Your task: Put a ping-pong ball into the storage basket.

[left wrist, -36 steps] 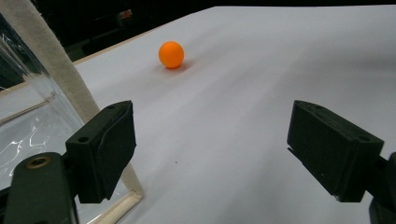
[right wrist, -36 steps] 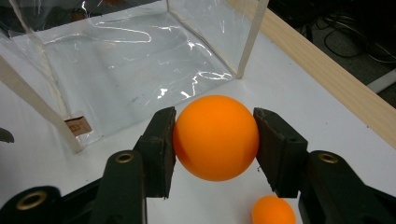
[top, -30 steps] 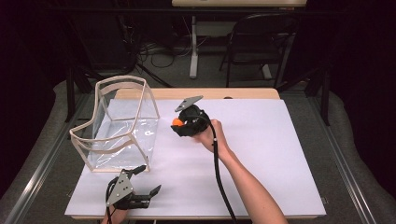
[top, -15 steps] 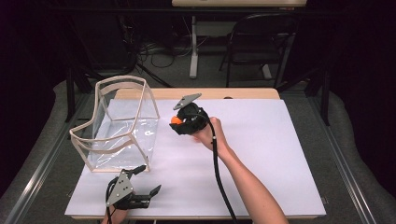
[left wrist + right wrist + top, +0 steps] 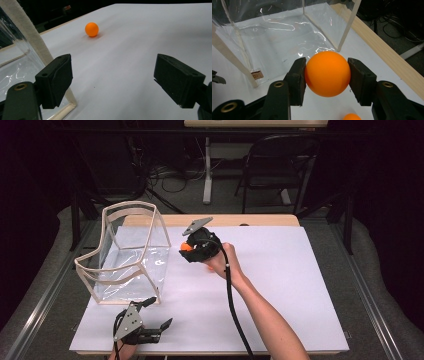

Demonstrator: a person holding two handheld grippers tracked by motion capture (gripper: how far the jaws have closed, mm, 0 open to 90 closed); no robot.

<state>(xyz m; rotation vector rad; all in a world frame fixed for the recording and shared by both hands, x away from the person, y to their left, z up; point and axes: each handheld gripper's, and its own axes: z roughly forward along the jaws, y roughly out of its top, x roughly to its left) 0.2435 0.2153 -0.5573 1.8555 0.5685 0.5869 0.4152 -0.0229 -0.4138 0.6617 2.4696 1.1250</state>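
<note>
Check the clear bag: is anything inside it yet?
Empty: the clear bag holds nothing, and the orange ball sits clamped in the right gripper outside it.

The clear bag [image 5: 127, 255] stands on the left part of the table [image 5: 300, 285]. Just right of the bag, the right gripper [image 5: 187, 249] holds a ball [image 5: 327, 73] above the table. A second ball [image 5: 91, 29] lies on the table below it. The left gripper [image 5: 157, 312] sits near the table's front edge, before the bag.
</note>
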